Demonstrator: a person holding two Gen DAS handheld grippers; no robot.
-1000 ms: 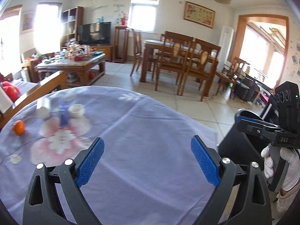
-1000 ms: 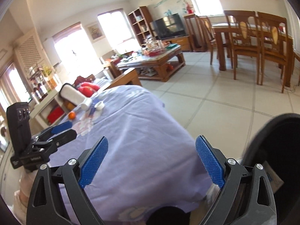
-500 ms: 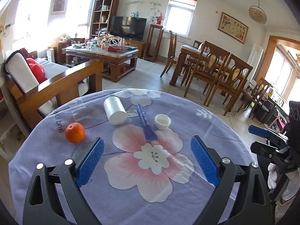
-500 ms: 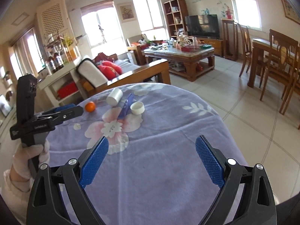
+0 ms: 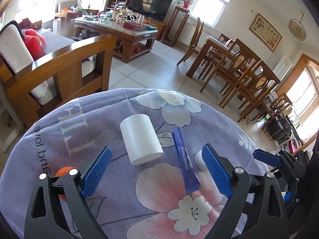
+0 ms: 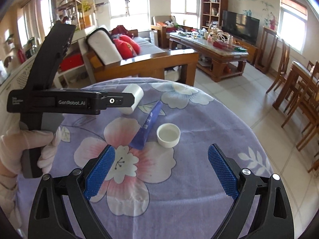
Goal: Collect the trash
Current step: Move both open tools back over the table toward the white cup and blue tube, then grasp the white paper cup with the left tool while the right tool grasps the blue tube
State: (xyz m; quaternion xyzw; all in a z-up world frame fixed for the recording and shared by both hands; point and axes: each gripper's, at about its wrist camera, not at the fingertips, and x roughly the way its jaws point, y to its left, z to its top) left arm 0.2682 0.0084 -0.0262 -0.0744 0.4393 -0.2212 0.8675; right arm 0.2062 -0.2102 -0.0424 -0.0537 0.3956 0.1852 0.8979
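Observation:
On the round table's purple flowered cloth [image 5: 59, 131] lie a white paper roll [image 5: 140, 139], a flat blue sachet [image 5: 186, 164] and a small white cap [image 5: 199, 160]. An orange [image 5: 63, 172] sits behind my left finger. My left gripper [image 5: 156, 172] is open and empty, hovering just short of the roll and sachet. In the right wrist view the roll [image 6: 133, 97], sachet [image 6: 148, 126] and cap [image 6: 168, 135] lie ahead of my open, empty right gripper [image 6: 161, 167]. The left gripper's body [image 6: 59, 101] partly hides the roll.
A wooden sofa with red cushions [image 5: 49, 63] stands close behind the table. A cluttered coffee table [image 5: 119, 27] and a dining set [image 5: 235, 63] stand further off on the tiled floor. The right gripper's tip [image 5: 267, 157] shows at the table's right edge.
Both grippers have swung from the table's right edge toward its middle and come closer to the roll, sachet and cap. Both stayed open.

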